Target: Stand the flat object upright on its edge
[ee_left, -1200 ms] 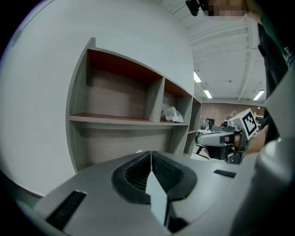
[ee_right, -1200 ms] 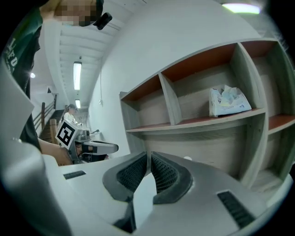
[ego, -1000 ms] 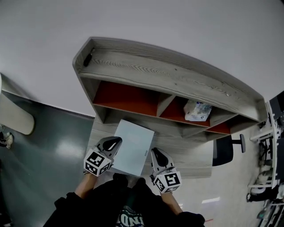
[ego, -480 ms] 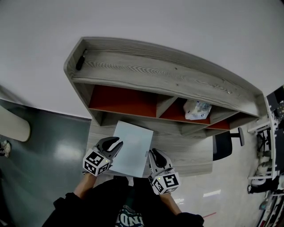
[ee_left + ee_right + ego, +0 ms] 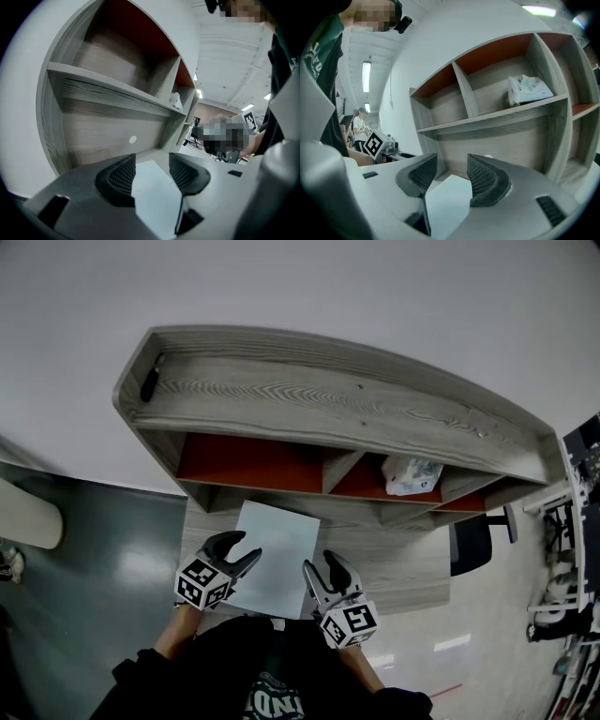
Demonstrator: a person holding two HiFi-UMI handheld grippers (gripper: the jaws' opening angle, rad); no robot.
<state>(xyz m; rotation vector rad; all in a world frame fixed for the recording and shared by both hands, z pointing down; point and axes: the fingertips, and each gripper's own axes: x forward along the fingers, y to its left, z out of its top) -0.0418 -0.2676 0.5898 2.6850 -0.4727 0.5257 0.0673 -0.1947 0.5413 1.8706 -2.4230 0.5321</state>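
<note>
A pale, thin flat board [image 5: 274,554] lies on the grey wooden desk [image 5: 398,570] in front of the shelf unit, and it looks flat. My left gripper [image 5: 242,549] is at its left edge and my right gripper [image 5: 319,564] at its right near edge. Both sets of jaws have just been opening. In the left gripper view the board [image 5: 154,194] runs between the parted pads [image 5: 117,176] with a gap. In the right gripper view a corner of the board [image 5: 446,201] sits between the spread pads [image 5: 483,177]. Neither gripper presses on it.
A grey shelf unit [image 5: 309,395] with red-backed compartments stands at the back of the desk. A crumpled white bag [image 5: 411,474] sits in its right compartment, and a small dark thing [image 5: 150,381] lies on its top left. An office chair [image 5: 476,547] stands to the right.
Both grippers were shut on the board's edges; now their jaws stand apart. Both hands have sunk a little, the left more, and the board sits slightly lower.
</note>
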